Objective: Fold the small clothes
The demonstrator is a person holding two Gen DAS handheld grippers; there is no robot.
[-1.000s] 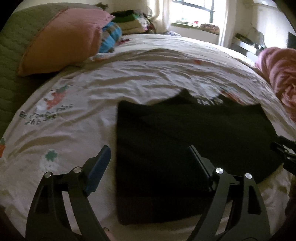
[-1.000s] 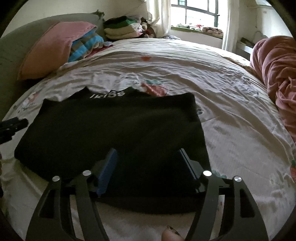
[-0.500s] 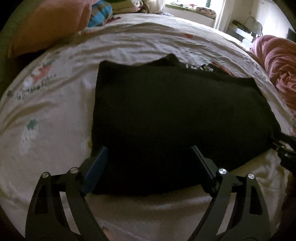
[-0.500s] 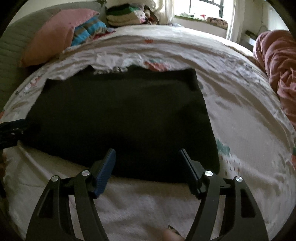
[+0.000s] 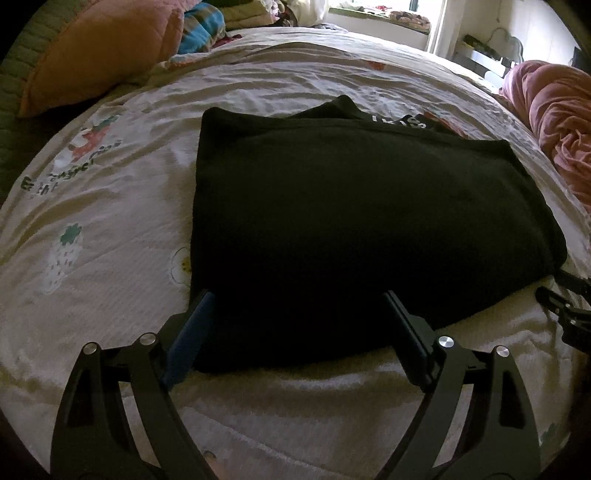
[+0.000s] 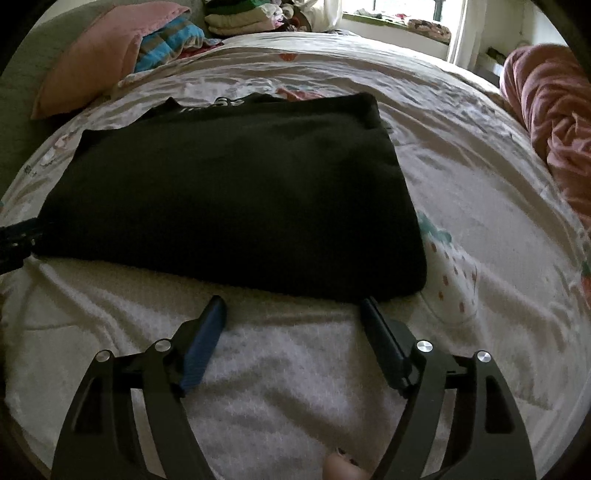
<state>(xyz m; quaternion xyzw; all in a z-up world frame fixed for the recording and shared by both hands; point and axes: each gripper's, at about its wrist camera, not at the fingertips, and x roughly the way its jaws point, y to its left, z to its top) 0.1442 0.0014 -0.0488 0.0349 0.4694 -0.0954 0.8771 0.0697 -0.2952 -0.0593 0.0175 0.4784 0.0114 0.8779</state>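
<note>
At the bottom of the left wrist view we find the left gripper (image 5: pixel 297 308) spread wide, its blue-padded finger (image 5: pixel 188 341) and dark finger straddling the near edge of the black garment (image 5: pixel 354 221); whether the pads touch the cloth we cannot tell. Half a second ago that gripper sat in much the same place, so little has changed beyond a slightly higher viewpoint. In the right wrist view the right gripper (image 6: pixel 293 314) also stands spread, holding nothing, fingertips just short of the garment's near hem on the white bedsheet (image 6: pixel 295 369); compared with half a second ago it has drawn back a little, since more sheet now shows between its fingers. A fingertip of the holding hand (image 6: pixel 341 467) peeks in at the bottom edge.

Mid-frame, the garment lies folded flat into a rough rectangle on the sheet, white lettering (image 5: pixel 400 122) showing at its far edge. The right gripper's tip appears at the right edge of the left view, beside the garment's corner.

Farther off: a pink pillow (image 6: pixel 99 51) at upper left, a pink blanket (image 6: pixel 550 122) at upper right, stacked clothes (image 6: pixel 240 18) at the top.
</note>
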